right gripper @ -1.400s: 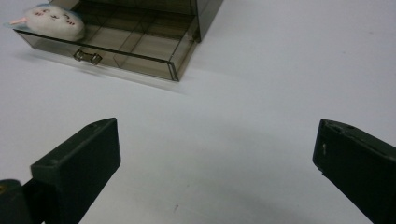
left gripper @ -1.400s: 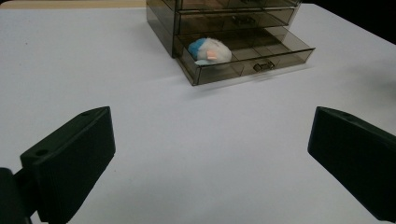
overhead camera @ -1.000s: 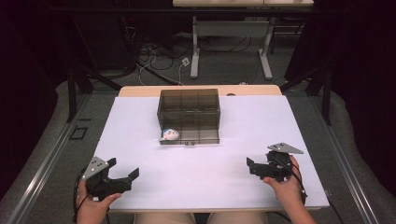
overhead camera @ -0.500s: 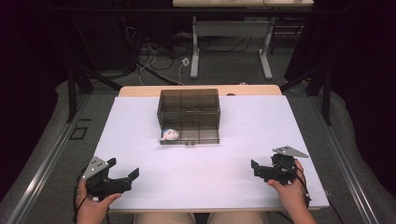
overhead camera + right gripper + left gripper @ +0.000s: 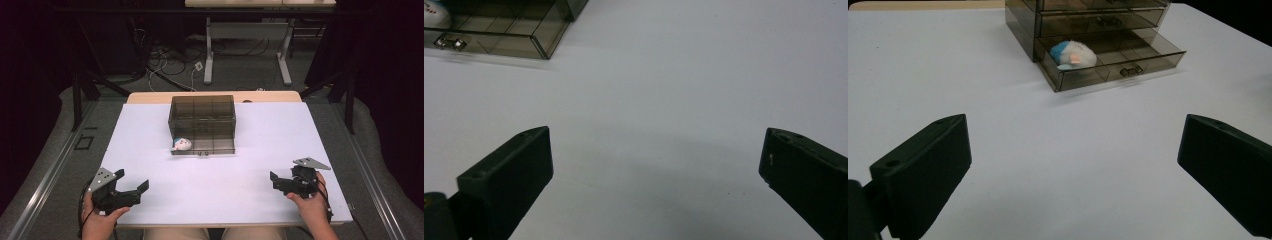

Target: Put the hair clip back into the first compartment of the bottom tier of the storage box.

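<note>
toy in open drawer — table centre

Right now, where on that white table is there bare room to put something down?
Bare table runs wide either side of the drawer box, and between its open drawer, which holds a small toy, and the left gripper and right gripper. Crowding is at the box alone.

1 smoky drawer unit, 1 open drawer, 1 plush toy, 2 grippers
</note>
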{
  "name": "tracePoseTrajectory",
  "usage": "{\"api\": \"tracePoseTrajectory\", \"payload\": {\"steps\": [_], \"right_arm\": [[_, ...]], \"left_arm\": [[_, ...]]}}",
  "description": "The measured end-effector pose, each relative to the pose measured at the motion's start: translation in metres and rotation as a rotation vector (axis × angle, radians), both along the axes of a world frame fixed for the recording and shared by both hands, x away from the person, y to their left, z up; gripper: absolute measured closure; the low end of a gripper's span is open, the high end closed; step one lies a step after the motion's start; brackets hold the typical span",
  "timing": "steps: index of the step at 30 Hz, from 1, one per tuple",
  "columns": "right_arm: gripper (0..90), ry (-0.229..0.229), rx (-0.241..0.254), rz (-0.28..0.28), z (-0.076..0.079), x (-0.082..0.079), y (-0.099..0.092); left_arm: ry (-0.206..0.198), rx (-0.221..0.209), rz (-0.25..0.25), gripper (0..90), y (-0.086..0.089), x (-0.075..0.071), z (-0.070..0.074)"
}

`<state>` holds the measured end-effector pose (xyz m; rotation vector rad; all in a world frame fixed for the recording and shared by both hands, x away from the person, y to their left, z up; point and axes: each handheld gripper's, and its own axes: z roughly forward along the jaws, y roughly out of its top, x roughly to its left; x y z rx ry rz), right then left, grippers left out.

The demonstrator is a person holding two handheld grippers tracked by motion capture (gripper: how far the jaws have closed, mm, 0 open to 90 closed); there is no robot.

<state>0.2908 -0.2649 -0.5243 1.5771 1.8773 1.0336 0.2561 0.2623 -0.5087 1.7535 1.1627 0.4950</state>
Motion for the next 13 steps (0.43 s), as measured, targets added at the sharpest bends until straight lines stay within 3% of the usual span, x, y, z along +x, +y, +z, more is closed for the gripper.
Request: {"api": "tracePoseTrajectory", "payload": {"steps": [13], "right_arm": [[0.6, -0.005, -0.018, -0.012, -0.0024, 0.0028, -0.0033]], "left_arm": [[0.000, -0.003, 0.003, 0.9, -0.0014, 0.0008, -0.0007]]}}
